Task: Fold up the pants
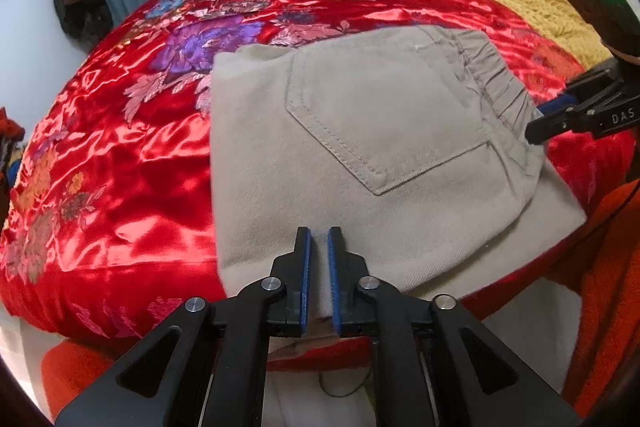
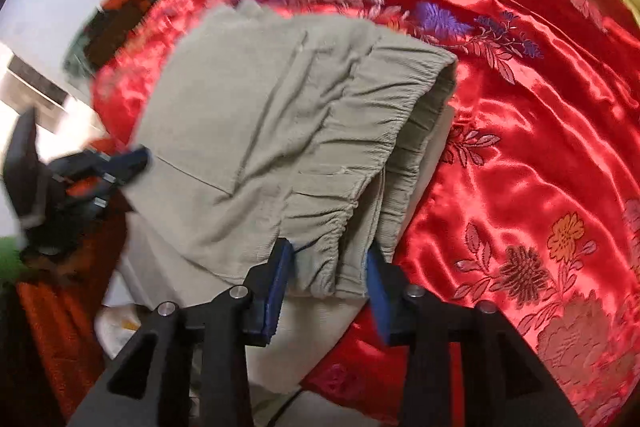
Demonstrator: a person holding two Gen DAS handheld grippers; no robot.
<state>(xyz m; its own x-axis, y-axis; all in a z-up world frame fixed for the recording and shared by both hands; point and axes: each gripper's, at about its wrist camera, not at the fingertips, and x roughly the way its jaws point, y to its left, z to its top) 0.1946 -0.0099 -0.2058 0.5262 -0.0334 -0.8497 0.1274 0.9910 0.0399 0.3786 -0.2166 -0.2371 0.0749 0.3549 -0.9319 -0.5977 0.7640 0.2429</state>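
One marking is legible. In the left wrist view, the right gripper (image 1: 538, 125) enters from the right edge, beside the elastic waistband of the pants (image 1: 360, 147). White capital letters "DAS" are printed on the black finger body, behind the fingertips toward the frame edge. The word appears to be cut off at the lens rim, so further letters may follow. The right wrist view shows no readable text.

Pants (image 1: 360, 131) near edge hidden behind left fingers (image 1: 305, 267), room corner (image 2: 120, 11) motion-blurred
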